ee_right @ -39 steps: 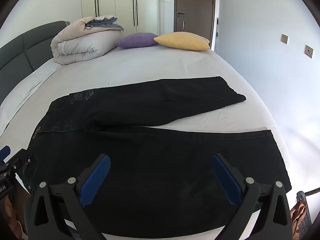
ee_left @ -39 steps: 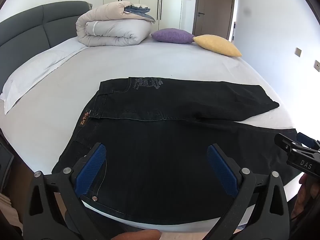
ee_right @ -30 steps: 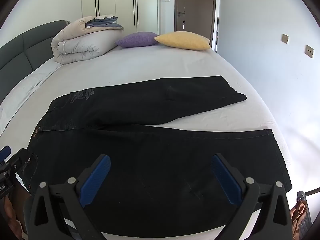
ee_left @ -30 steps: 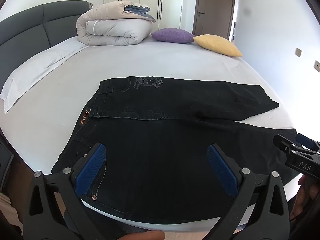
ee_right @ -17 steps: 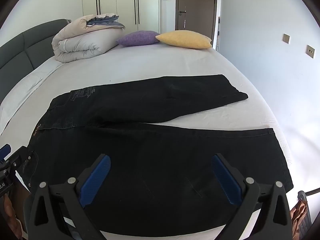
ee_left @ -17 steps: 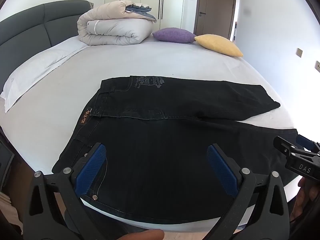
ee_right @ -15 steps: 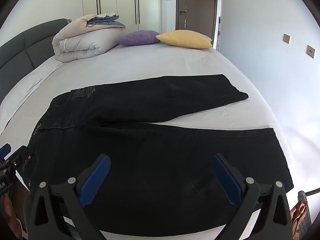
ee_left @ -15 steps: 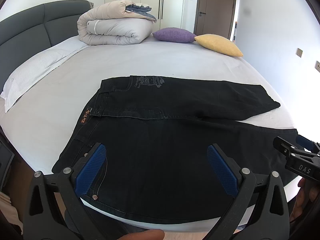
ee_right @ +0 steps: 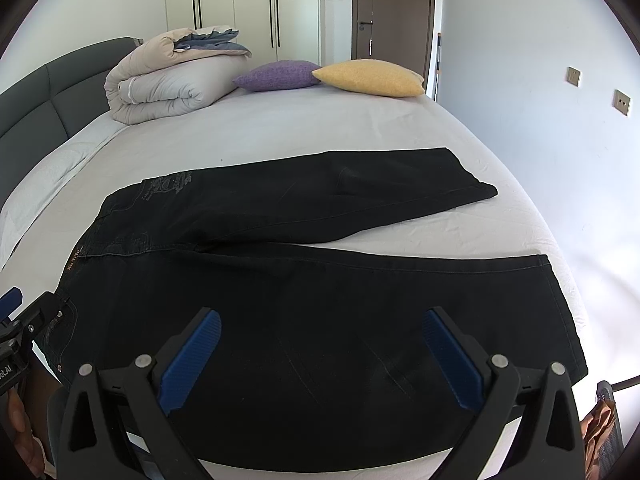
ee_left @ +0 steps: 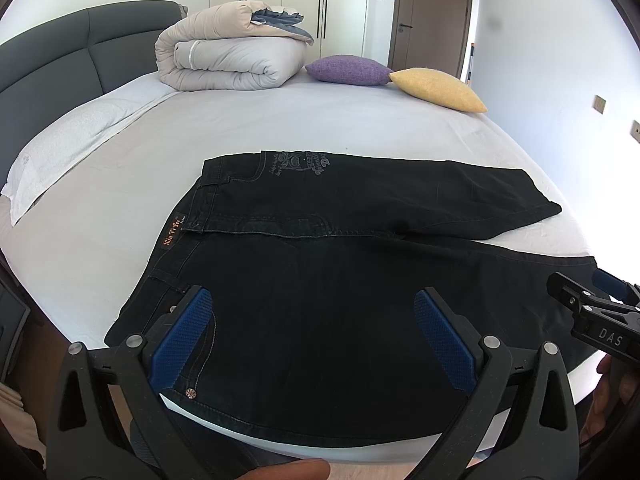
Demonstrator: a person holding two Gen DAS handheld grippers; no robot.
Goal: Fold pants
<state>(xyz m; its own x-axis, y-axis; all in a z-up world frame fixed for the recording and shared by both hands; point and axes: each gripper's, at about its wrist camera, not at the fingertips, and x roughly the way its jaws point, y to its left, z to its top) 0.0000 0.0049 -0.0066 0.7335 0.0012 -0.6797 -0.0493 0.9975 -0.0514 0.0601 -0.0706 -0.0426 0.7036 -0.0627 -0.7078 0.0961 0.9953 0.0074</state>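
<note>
left tool (ee_left: 314,332) apart, over pants (ee_left: 340,280) | right tool (ee_right: 320,354) apart, over pants

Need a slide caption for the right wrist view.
Open right gripper hovers over black pants spread flat, legs splayed, on a white bed; left gripper at waistband edge.

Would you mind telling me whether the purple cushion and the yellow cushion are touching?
Touching: in the right wrist view, the yellow cushion's pointed corner meets the purple cushion's edge with no sheet showing between them.
</note>
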